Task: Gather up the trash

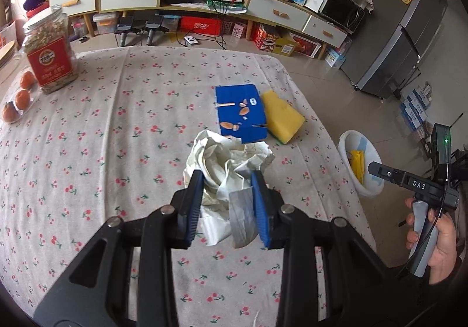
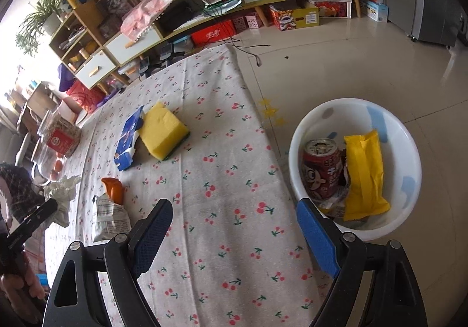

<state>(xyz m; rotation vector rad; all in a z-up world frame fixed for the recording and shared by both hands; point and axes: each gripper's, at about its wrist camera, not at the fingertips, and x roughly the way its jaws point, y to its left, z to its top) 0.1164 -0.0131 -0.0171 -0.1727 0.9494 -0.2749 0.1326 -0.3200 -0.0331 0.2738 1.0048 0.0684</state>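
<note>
Trash count first: one crumpled paper wad (image 1: 231, 163), one blue box (image 1: 240, 113), one foil packet (image 2: 109, 217) with an orange piece (image 2: 114, 189) poking out beside it. One yellow sponge (image 1: 281, 115) lies touching the blue box on its right side. One jar (image 1: 49, 52) with a red label stands at the far left of the table (image 1: 117, 128), three oranges (image 1: 22, 99) in a clear tray just beside it; label text too small to read.

One white bin (image 2: 355, 169) sits on the floor next to the table edge. Inside: one red drink can (image 2: 320, 173), upright, cartoon face on it, lettering not readable; one yellow wrapper (image 2: 364, 176) leaning beside the can; some crumpled scraps under them.

Left gripper (image 1: 226, 207): blue fingers (image 1: 194, 204) clenched on the paper wad, which bulges out above and below them, over the cherry-print cloth, near the blue box. Blue box has small orange-brown bits on its top face.

Right gripper (image 2: 234, 235): fingers (image 2: 317, 236) spread wide, nothing between them, hanging over the table edge with the bin just past the right finger. In the left wrist view a hand (image 1: 438, 242) holds the right gripper's handle, marked "DAS".
</note>
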